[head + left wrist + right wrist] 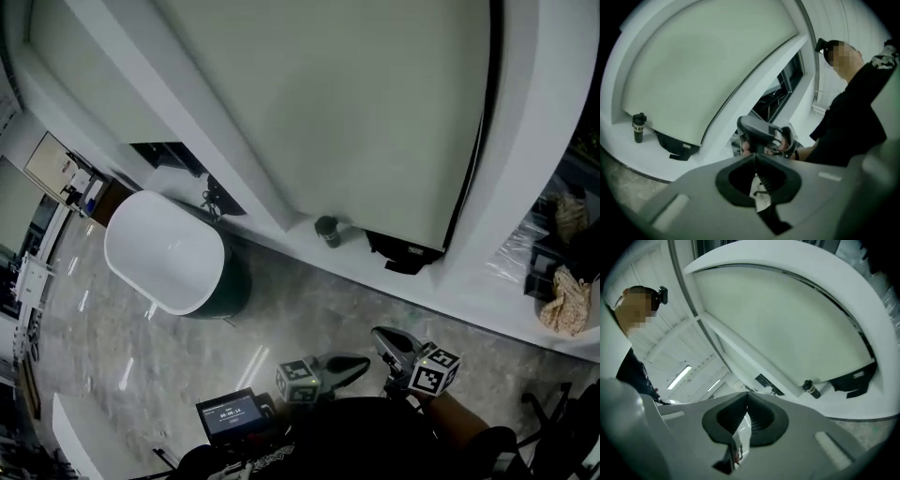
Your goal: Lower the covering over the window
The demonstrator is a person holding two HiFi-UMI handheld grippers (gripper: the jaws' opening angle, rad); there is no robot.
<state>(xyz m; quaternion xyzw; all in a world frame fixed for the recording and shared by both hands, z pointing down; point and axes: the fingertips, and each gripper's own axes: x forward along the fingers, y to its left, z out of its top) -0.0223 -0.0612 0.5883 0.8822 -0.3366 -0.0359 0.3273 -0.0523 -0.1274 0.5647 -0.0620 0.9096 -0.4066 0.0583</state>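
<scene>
The blind (356,103) fills the upper middle of the head view and hangs down almost to the white sill (469,292). There a dark bottle (327,231) stands near a black bag (403,253). At the bottom of the frame the left gripper (364,363) and the right gripper (379,335) are both clenched, with nothing between their jaws.

Sill: the white window sill (352,251) ahead of you bears a dark bottle (327,231), upright, and a black bag (403,253) near it.
Floor: the grey marbled floor (309,309) below you carries a white tub (167,251).
</scene>
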